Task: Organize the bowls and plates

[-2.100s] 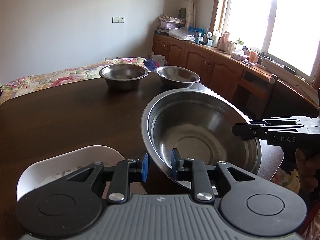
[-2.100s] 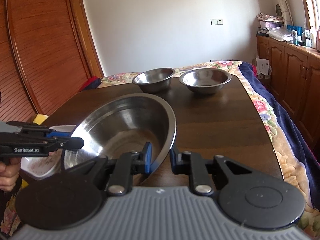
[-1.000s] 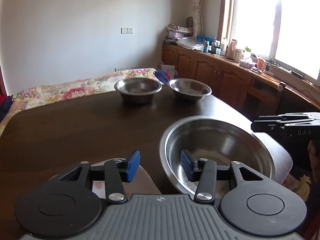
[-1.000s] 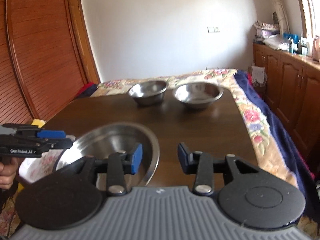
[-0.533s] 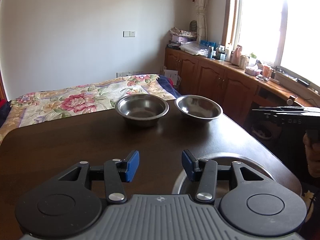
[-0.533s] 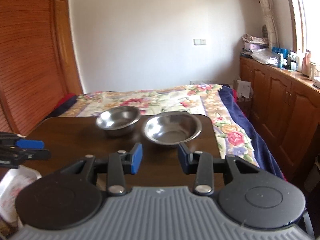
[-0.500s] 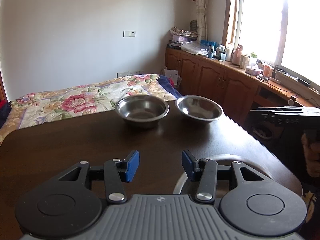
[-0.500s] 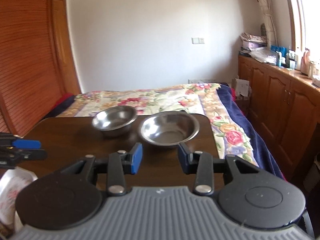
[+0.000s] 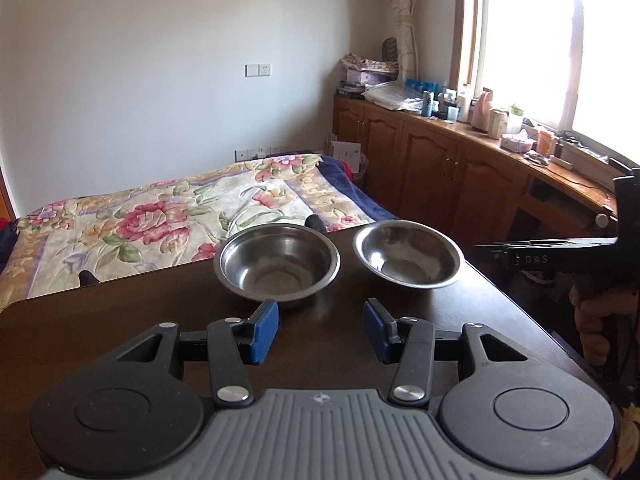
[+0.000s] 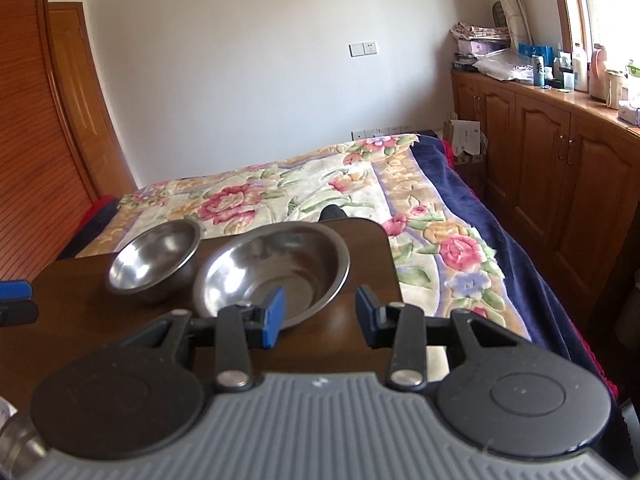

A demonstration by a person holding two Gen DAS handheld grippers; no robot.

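Two steel bowls stand side by side at the far edge of the dark wooden table (image 9: 120, 320). The deeper bowl (image 9: 276, 266) (image 10: 154, 258) is on the left, the wider, shallower bowl (image 9: 408, 254) (image 10: 276, 270) on the right. My left gripper (image 9: 320, 326) is open and empty, just short of the deeper bowl. My right gripper (image 10: 320, 312) is open and empty too; its left blue pad (image 10: 274, 318) overlaps the near rim of the wider bowl. In the left wrist view the right gripper (image 9: 486, 251) shows edge-on beside the wider bowl.
Past the table lies a bed with a flowered blanket (image 9: 160, 216). Wooden cabinets (image 9: 440, 160) with a cluttered top run along the right wall under a bright window. A wooden slatted door (image 10: 36, 160) is on the left. A hand (image 9: 596, 316) holds the right gripper.
Both grippers let go of the large steel bowl, opened and moved forward toward the two far bowls. The large bowl and the white dish have dropped out of view below.
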